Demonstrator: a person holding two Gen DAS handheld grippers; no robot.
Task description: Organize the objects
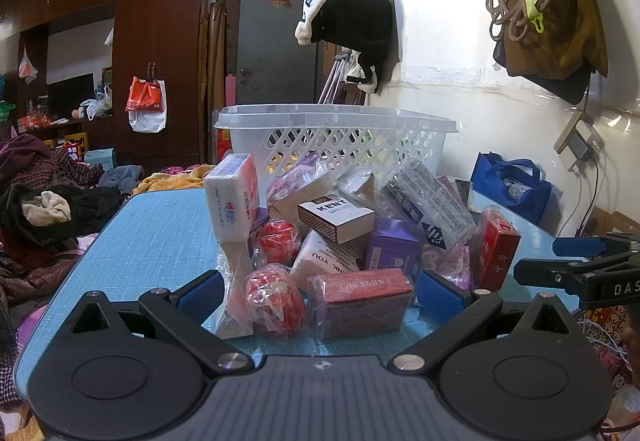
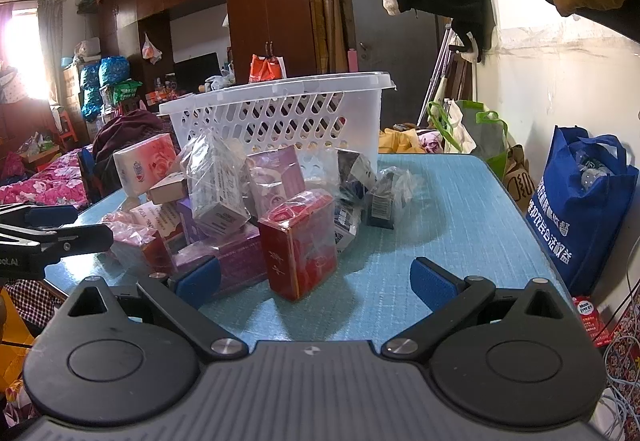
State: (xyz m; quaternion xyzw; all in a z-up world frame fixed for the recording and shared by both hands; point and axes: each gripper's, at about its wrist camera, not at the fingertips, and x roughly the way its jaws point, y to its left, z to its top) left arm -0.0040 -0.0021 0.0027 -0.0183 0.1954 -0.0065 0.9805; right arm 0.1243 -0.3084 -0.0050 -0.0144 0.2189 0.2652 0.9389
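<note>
Nothing had yet been lifted: the heap of small packets and boxes [image 1: 348, 233] lay piled on the blue counter [image 1: 160, 241] just in front of the white lattice basket [image 1: 336, 137], so the sorting looked to be at its very start, the step in hand being the choice and approach of a first item. The left claw [image 1: 320, 287] stood wide and empty, low over the near edge of the heap, its blue pads flanking a bagged red ball [image 1: 276, 301] and the wrapped red Chunghwa box [image 1: 360, 301], which lay flat between them. The right claw [image 2: 316, 279] was likewise spread wide and held nothing; in its own view an upright red box in clear wrap [image 2: 298, 245] stood near the left pad, with bare counter before the rest of the opening. The basket's inside could not be made out through the lattice. By my judgement the next move called for one claw to ease forward until a single box sat squarely between the pads, then close firmly, since the loose wrap seemed likely to slip or drag a neighbour, and carry it up over the basket's rim.
</note>
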